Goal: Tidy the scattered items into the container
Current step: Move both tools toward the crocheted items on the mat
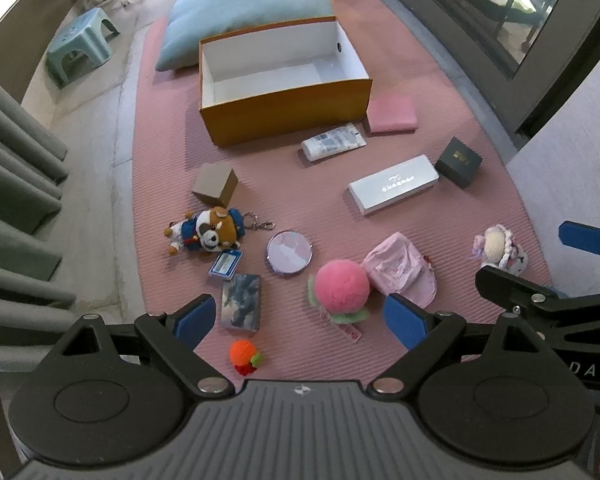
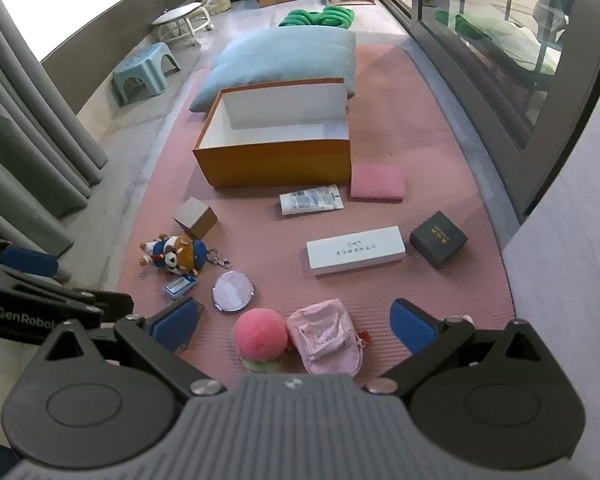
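- Left gripper is hovering above the near end of the pink mat, fingers spread wide, gripping nothing.
- Right gripper is hovering the same way, fingers wide apart, empty; its blue pads are framing the pink pompom and pink pouch below.
- Orange box is sitting open at the far half of the mat, white inside, nothing visible in it; its back edge is touching the blue cushion.
- Items are lying loose on the mat, all outside the box:
- Pink folded cloth is lying just beside the box's right front corner.
- White tube is lying flat just in front of the box.
- Long white case is lying mid-mat, with the dark small box touching or nearly touching its right end.
- Brown cardboard cube is sitting left of centre, tilted.
- Plush bear keychain is lying on its side near the cube; the blue tag is just beside it.
- Round mirror is lying between the bear and the pompom.
- Card pack is lying near the left gripper's left pad; the orange knit ball is closer still.
- Small doll with a frilly bonnet is lying at the mat's right edge, near the right gripper's tip as seen in the left view.
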The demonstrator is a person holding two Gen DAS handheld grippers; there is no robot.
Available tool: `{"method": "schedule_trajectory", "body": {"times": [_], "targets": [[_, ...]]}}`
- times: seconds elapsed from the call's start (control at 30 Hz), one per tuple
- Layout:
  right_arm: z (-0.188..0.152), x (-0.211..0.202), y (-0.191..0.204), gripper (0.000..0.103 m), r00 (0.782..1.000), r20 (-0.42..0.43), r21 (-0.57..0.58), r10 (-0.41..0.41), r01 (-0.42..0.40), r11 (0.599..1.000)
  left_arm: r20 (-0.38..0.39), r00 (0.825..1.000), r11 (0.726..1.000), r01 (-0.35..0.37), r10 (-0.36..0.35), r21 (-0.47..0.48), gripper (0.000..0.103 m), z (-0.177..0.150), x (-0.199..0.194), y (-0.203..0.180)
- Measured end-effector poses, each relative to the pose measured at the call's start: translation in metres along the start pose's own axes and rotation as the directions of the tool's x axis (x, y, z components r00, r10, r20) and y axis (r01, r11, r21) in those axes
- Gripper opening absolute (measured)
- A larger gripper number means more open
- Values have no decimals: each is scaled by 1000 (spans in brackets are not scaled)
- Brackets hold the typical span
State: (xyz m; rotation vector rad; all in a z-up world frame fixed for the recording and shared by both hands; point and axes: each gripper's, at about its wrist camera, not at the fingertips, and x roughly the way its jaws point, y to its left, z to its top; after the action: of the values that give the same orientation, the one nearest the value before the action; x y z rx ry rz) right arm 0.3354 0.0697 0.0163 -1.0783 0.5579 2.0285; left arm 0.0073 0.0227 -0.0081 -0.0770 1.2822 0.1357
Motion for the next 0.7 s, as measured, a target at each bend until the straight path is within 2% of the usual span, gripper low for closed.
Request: {"method": "schedule_trajectory", "body": {"times": [0.1,0.17,0.23,0.4,0.7], "targets": [[4,2,-2,103,1000,13,-9,20,-20,1000,13,1000,1000,11,-11,-25,103,6,2,9],[5,4,-5,103,1000,20,-13,25,-24,1000,14,1000,991,-8,9,-134,103,9,5,17],[6,6,-9,103,1000,22,-9,18,-18,1000,6,1000,987,-8,9,-159,103,11,9,25],[10,14,-27,103,1000,24,-28,9,-8,1000,9,1000,981,-9,11,-193,103,15,14,39],[12,30,-67,103,998,-6,-35,-69,69,997,50,999,977,1,10,-213,103,31,23,69]]}}
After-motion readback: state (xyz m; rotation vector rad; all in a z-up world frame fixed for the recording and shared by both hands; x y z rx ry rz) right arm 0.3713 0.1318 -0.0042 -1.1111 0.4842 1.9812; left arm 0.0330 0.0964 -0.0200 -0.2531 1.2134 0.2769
